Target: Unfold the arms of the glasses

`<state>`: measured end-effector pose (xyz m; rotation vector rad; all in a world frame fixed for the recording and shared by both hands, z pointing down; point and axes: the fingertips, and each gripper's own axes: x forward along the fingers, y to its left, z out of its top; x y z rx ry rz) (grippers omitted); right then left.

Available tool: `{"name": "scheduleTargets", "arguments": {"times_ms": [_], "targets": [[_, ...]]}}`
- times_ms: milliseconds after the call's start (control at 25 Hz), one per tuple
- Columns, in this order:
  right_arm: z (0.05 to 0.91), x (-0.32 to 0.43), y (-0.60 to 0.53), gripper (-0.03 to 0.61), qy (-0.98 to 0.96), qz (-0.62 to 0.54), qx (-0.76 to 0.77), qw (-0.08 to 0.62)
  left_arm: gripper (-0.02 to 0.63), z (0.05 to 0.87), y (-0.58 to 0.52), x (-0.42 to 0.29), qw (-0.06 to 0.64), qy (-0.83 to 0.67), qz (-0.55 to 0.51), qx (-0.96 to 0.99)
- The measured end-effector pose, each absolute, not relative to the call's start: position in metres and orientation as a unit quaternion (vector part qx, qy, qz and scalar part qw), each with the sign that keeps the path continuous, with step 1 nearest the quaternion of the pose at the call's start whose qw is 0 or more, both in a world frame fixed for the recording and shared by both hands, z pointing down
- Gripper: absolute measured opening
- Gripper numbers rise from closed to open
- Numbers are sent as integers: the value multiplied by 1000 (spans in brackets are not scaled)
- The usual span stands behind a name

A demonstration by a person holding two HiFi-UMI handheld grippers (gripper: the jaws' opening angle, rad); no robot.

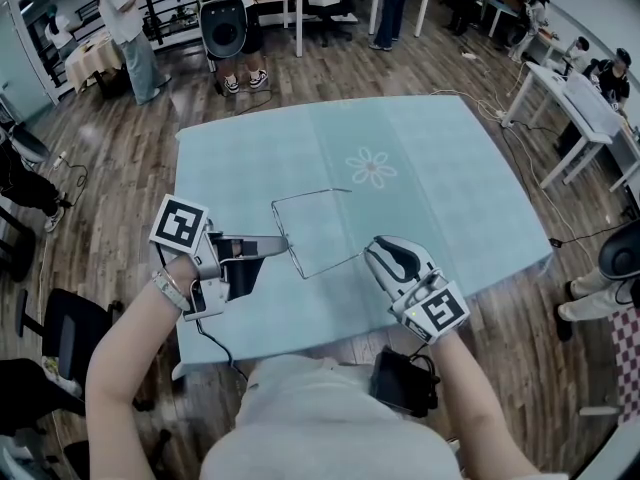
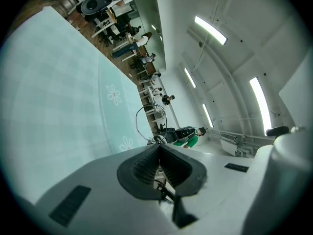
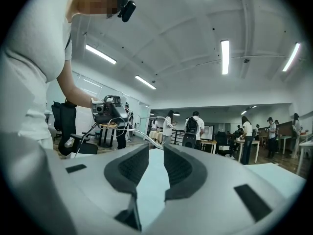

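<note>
While the left gripper [image 2: 159, 146] has its jaws pressed together on a thin wire part of the glasses [image 2: 137, 119], the rest of the frame loops out just beyond the tips. From the head view, this left gripper [image 1: 283, 240] reaches in from the left side and pinches the glasses [image 1: 300, 197] at their left end. The glasses are a fine wire outline over the worktop [image 1: 450, 188], close to its front edge and about midway along it. I cannot tell whether they touch the cloth.

The right gripper [image 3: 156, 155] has its jaws spread, with nothing pressed between them. One slim wire arm of the glasses [image 3: 139, 132] runs just past their tips. In the head view the right gripper [image 1: 372, 253] sits at the right end of the glasses, near the front edge.

The worktop is covered in pale blue cloth with a flower motif [image 1: 372, 166] printed toward the middle.
</note>
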<state>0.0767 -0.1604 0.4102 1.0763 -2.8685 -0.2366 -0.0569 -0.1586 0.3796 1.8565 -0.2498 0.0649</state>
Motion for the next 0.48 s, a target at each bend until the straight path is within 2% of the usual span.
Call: {"name": "scheduleTargets", "arguments": {"times_ms": [480], "targets": [[412, 78, -162, 121, -927, -75, 363, 47, 8, 379, -153, -54, 589, -103, 30, 801]]}}
